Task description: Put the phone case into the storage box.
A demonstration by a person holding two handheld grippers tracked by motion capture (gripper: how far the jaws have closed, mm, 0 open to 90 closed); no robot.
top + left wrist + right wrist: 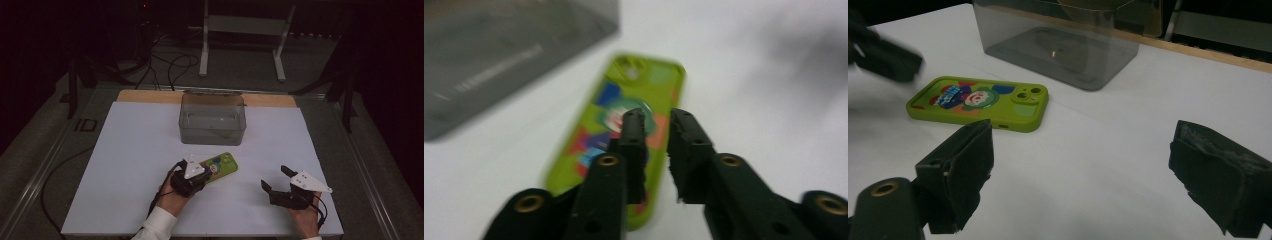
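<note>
- One clear bin is standing toward the far side of the white sheet, open at the top; nothing is showing inside it, though its tinted walls are making that hard to judge.
- Lying flat on the sheet near the bin's front wall is a green phone, back up, with a colourful cartoon print and the camera bump pointing away from the left hand.
- In the high view the left gripper is hanging over the phone's near end, covering part of it.
- In the left gripper view its jaws are sitting nearly together, a narrow gap between them, above the printed back of the phone; whether they are touching it I cannot tell, and they are pinching nothing.
- Well apart to the right, the right gripper is resting low over bare sheet with its jaws spread wide and nothing between them.
- In the right gripper view the phone is lying ahead and to the left of those jaws, the bin behind it.
</note>
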